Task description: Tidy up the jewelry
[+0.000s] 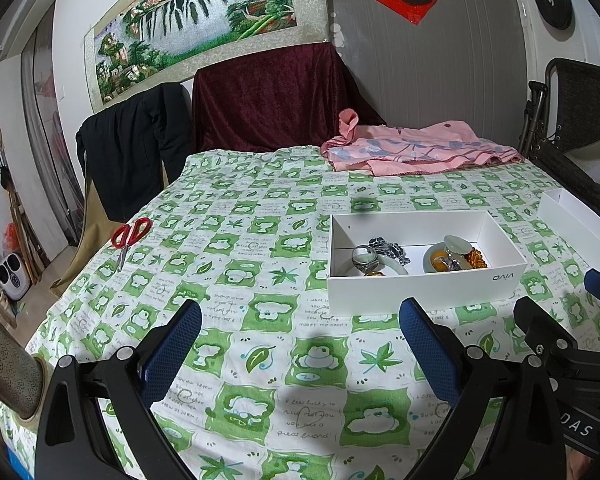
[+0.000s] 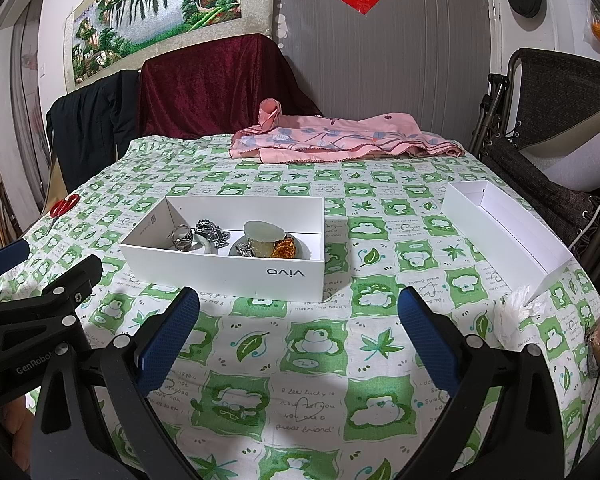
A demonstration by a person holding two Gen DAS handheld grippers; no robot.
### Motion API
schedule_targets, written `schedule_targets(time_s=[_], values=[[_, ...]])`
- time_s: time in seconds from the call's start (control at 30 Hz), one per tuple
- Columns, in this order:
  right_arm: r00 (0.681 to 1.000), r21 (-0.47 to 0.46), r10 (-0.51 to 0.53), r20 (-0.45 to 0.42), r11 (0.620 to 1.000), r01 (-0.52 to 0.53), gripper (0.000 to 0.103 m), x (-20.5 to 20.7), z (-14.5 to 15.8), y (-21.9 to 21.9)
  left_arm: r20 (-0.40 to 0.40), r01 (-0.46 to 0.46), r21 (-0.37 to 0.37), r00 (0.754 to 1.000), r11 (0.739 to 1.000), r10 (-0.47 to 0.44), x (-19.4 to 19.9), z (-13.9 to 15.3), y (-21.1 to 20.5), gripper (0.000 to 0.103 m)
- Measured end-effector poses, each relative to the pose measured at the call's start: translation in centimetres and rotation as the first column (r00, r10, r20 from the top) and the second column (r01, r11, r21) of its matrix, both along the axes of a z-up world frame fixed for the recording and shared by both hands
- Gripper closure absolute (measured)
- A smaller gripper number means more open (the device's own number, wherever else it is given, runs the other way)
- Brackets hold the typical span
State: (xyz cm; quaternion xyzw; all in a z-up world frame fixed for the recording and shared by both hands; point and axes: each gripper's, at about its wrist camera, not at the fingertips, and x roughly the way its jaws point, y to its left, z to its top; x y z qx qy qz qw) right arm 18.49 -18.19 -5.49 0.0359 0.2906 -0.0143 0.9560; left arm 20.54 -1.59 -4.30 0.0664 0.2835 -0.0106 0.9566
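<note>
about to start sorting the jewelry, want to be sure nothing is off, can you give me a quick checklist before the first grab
1. Left gripper open and carrying nothing: ok.
2. Right gripper open and carrying nothing: ok.
3. White vivo box holding the jewelry sits flat on the tablecloth, open side up: ok.
4. Pieces in it easy to pick singly: not ok; the silver ring, dark chain, pale stone and amber beads lie bunched and touching.
5. Second white box at the right is open and looks empty: ok, though its near end is hidden by its wall.
6. Red scissors lie away from both boxes: ok.
</note>
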Motion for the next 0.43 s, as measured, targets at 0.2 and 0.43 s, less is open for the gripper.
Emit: schedule_targets(time_s=[0.2, 0.43], values=[[1.0, 0.0, -0.002, 0.003, 1.0, 0.002, 0.008, 0.0, 0.0, -0.2, -0.001, 0.001, -0.002, 1.0, 1.0, -0.001, 0.0, 0.0, 0.0, 0.006], [1.0, 0.009, -0.007, 0.011, 1.0, 0.007, 0.007, 0.0, 0.1, -1.0, -0.008, -0.02, -0.024, 1.0, 1.0, 0.02, -0.2, -0.1, 1.0, 0.006]])
